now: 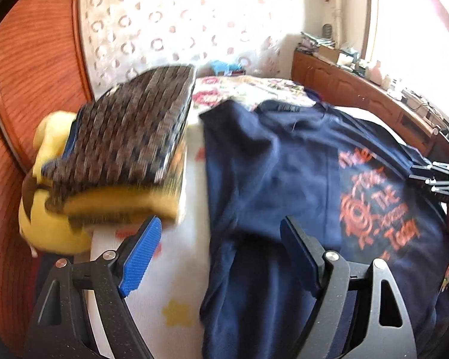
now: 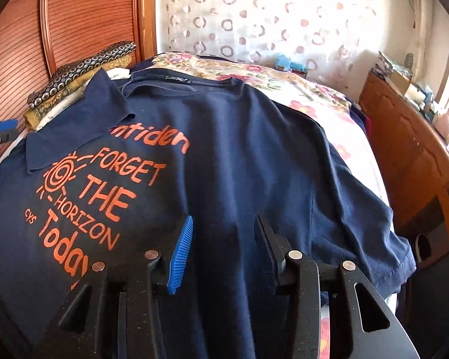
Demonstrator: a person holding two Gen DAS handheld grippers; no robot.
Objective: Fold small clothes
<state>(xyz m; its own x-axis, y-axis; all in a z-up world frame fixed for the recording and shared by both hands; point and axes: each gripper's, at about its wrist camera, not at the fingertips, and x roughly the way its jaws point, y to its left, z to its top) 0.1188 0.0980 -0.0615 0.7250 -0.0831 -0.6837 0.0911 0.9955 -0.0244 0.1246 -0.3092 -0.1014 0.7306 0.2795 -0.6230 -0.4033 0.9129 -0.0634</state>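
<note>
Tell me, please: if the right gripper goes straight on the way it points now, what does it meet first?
Most likely the navy T-shirt. The right gripper has open, empty jaws and points down at the plain cloth right of the orange print. Depth is unclear.

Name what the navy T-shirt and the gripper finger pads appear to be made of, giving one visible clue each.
Navy T-shirt: soft matte knit, probably cotton; it creases loosely and carries flat orange print. Finger pads: blue ribbed rubber or plastic, judging by the fine ridges; which one is unclear.

Navy shirt (image 2: 230,155) on floral-covered bed (image 2: 323,101)
</note>
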